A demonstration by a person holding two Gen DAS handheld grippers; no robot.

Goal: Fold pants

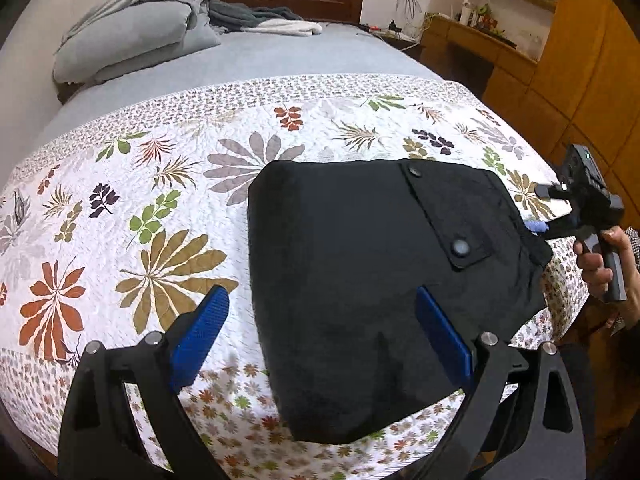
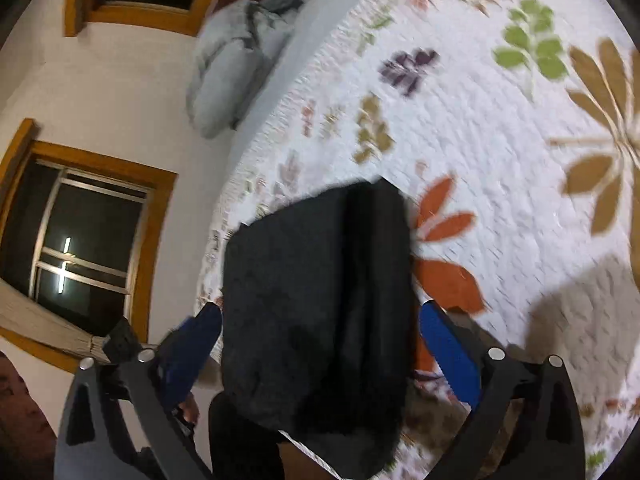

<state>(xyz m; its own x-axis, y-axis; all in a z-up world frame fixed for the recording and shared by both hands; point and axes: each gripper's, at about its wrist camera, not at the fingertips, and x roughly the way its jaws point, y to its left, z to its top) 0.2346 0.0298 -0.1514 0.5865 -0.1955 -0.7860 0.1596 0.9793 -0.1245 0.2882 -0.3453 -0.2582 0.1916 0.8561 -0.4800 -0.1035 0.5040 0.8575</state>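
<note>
Black pants (image 1: 372,280) are lying folded into a compact bundle near the bed's foot edge, on the leaf-print quilt (image 1: 160,208), snap pocket flap (image 1: 448,216) facing up. Left gripper (image 1: 320,340) is hovering above them, jaws wide, gripping nothing. Right gripper (image 2: 320,356) is likewise standing wide with the bundle between its blue pads, not pinched. Risk, as judged: a pad snagging the top layer while either gripper is passing close could be pulling the fold open, or nudging the bundle over the edge.
</note>
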